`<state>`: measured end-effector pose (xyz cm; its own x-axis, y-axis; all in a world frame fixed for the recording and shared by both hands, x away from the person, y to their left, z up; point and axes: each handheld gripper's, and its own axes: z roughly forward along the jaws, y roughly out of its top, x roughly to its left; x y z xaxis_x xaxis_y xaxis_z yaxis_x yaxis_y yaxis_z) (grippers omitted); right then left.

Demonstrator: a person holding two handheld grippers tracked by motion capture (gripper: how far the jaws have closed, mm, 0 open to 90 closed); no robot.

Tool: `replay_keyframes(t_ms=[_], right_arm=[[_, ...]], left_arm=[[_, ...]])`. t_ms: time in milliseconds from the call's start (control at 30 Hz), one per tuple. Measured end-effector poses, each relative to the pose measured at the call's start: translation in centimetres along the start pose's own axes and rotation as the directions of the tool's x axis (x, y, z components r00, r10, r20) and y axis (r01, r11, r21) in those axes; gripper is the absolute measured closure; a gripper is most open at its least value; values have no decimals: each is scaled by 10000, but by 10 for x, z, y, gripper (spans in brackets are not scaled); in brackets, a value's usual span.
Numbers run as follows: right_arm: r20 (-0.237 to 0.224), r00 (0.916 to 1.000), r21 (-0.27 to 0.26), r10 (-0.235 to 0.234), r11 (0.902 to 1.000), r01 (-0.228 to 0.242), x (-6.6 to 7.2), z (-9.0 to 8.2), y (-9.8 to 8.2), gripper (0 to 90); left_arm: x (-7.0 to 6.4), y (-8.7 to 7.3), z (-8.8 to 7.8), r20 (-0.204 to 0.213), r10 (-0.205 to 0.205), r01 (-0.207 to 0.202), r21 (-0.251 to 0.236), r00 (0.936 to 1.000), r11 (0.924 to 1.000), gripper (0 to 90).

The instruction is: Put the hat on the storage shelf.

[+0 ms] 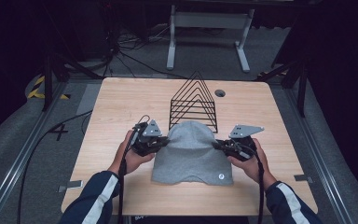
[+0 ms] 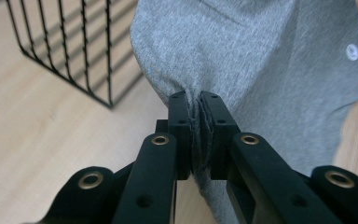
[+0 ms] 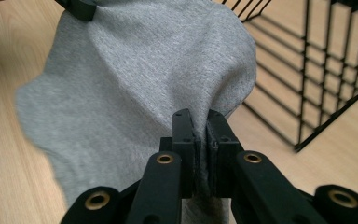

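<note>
- Left gripper (image 1: 164, 143) is clamping a pinch of the grey beanie (image 1: 192, 154) at its left edge; in the left gripper view the fabric is bunching between the pressed-together jaws.
- Right gripper (image 1: 217, 145) is pinching the opposite edge the same way.
- Grey beanie is hanging between both grippers over the wooden table (image 1: 121, 102), its lower hem with a small white tag (image 1: 220, 177) drooping toward the person.
- Black wire rack (image 1: 193, 105) is standing just behind it.
</note>
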<state>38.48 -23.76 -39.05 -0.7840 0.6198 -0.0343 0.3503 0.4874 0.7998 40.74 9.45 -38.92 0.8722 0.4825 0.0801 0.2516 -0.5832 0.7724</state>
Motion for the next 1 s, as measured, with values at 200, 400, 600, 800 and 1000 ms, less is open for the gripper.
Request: replay_keyframes(t_ms=[200, 400, 600, 800, 1000], right_arm=[[418, 9986, -590, -317, 9977, 342, -8, -24, 25, 844], [870, 9947, -1260, -552, 9898, 659, -18, -50, 54, 843], [1394, 9882, -1998, -642, 9756, 916, -32, -76, 94, 845], [1743, 9818, -2408, -760, 9635, 1173, -46, -92, 132, 846], [2026, 9765, -2745, -734, 9529, 1286, -55, -95, 156, 846]], left_arm=[[6, 35, -21, -331, 560, -577, -529, 9979, 9969, 840], [14, 72, -41, -569, 1038, -1098, -1149, 9930, 9873, 840], [28, 112, -64, -952, 1361, -1513, -1764, 9861, 9726, 843], [45, 143, -79, -1276, 1310, -1561, -2123, 9831, 9647, 844], [63, 161, -77, -1676, 1064, -1402, -2052, 9801, 9686, 844]])
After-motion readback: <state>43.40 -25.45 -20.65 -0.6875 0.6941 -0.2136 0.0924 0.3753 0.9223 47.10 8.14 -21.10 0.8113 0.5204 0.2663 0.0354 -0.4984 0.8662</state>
